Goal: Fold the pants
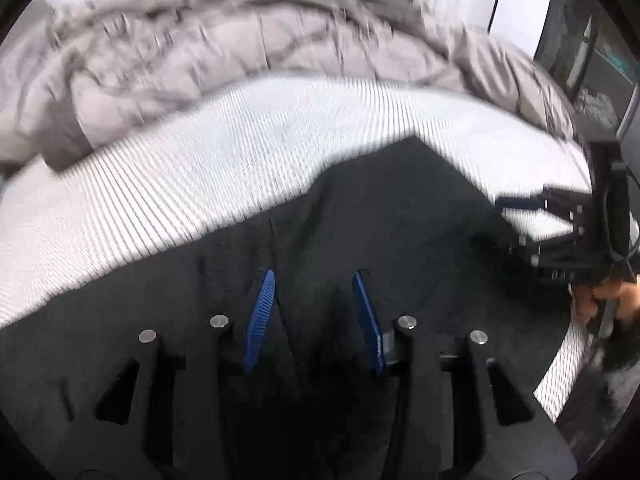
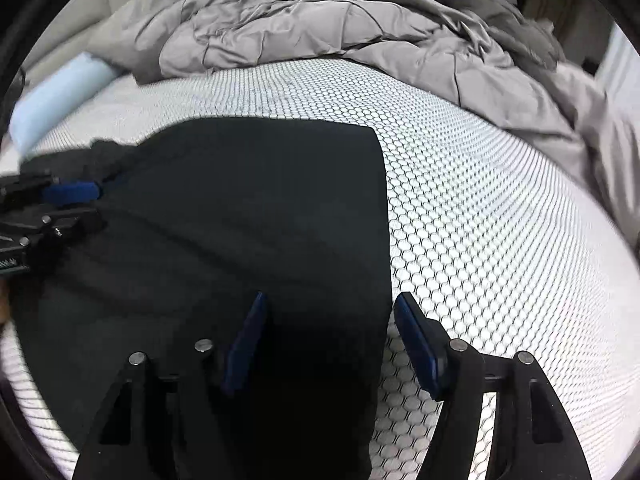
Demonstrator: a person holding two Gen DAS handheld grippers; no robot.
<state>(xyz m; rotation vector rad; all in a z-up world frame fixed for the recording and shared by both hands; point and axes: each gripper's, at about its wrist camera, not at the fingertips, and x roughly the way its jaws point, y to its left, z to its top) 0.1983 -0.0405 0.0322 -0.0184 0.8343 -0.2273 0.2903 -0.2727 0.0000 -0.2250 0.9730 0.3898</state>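
Note:
Black pants (image 2: 256, 216) lie flat on a white honeycomb-pattern mattress (image 2: 480, 240), folded into a broad rectangle. My right gripper (image 2: 330, 300) is open just above the pants' right edge, one pad over the cloth and one over the mattress. My left gripper (image 1: 314, 276) is open low over the pants (image 1: 380, 216), holding nothing. In the left wrist view the right gripper (image 1: 520, 216) shows at the right edge. In the right wrist view the left gripper (image 2: 80, 196) shows at the left edge, over the pants' left side.
A rumpled grey duvet (image 2: 320, 28) is piled along the far side of the mattress. A pale blue pillow (image 2: 56, 92) lies at the far left. A dark screen or window (image 1: 588, 60) stands to the right in the left wrist view.

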